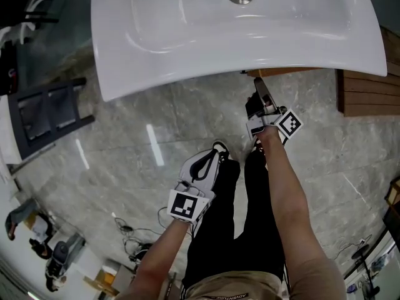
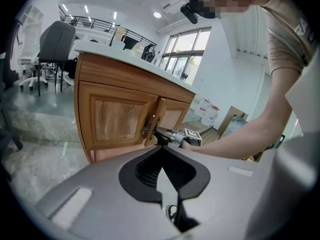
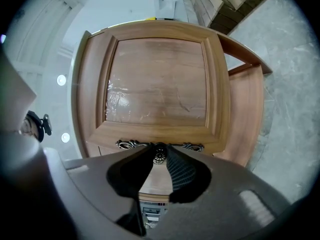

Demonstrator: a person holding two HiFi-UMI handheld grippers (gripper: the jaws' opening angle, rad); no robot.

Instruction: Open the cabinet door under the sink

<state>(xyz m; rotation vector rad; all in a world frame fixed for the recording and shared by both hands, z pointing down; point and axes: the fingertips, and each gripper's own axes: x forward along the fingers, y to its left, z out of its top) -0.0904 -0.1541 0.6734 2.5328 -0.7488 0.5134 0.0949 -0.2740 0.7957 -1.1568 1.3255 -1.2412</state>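
The wooden cabinet [image 2: 117, 116] stands under the white sink [image 1: 187, 36]. In the left gripper view its right door [image 2: 172, 115] stands slightly ajar. My right gripper [image 1: 261, 91] reaches under the basin's edge. It is shut on the ornate metal door handle [image 3: 159, 153], and the door panel [image 3: 157, 84] fills the right gripper view. In the left gripper view the right gripper [image 2: 161, 135] sits at the seam between the two doors. My left gripper [image 1: 215, 150] hangs back beside the person's leg, shut with nothing between its fingers [image 2: 150, 171].
A dark metal stand [image 1: 47, 114] is on the marble floor at the left. Wooden slats [image 1: 369, 92] lie at the right. Cables [image 1: 131, 236] trail by the person's feet. An office chair [image 2: 55, 39] and white jugs [image 2: 207, 106] stand in the background.
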